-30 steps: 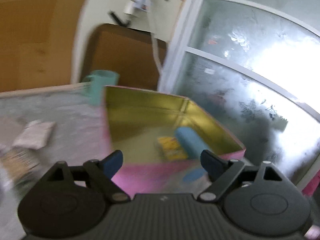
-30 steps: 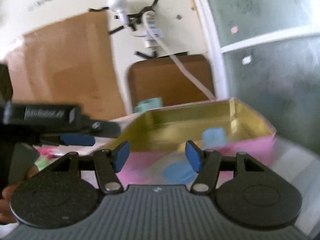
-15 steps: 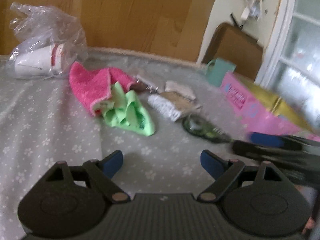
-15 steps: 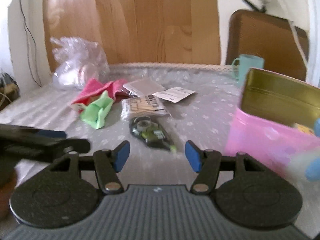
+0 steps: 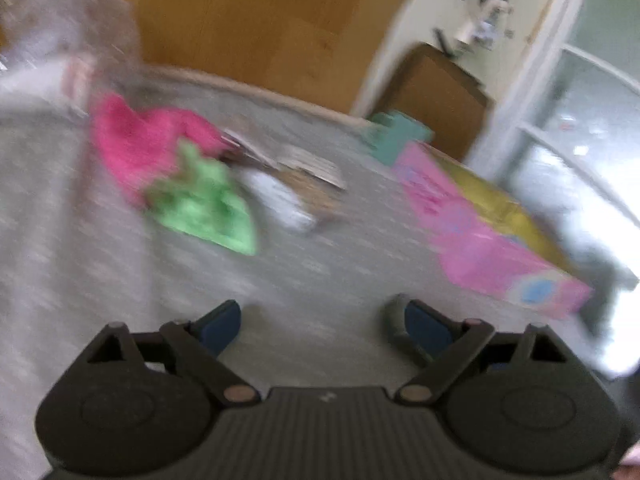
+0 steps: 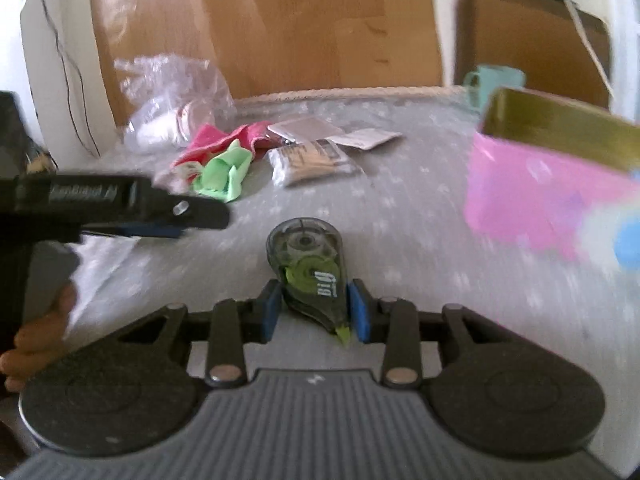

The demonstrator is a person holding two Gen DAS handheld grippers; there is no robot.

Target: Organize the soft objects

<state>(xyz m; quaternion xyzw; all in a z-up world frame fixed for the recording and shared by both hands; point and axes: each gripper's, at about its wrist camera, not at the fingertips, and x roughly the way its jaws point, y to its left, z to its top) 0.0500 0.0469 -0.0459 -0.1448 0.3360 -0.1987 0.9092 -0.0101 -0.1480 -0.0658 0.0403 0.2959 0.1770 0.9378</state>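
Blurred grey table [image 5: 100, 272] spreads ahead of the left tongs [image 5: 316, 326], released and widening, with pink cloth [image 5: 136, 140] and green cloth [image 5: 208, 208] smeared far ahead-left. Right tongs [image 6: 314, 312] are closing around a correction-tape dispenser [image 6: 310, 268]; contact is unclear, its tip partly hidden.

The right gripper [image 6: 312, 312] pointed downward, its jaws closing with a small tape dispenser [image 6: 310, 270] between the blue pads. At nine o'clock in its view, a bare hand [image 6: 36, 332] held the left gripper [image 5: 320, 326], whose jaws were opening with nothing between them.
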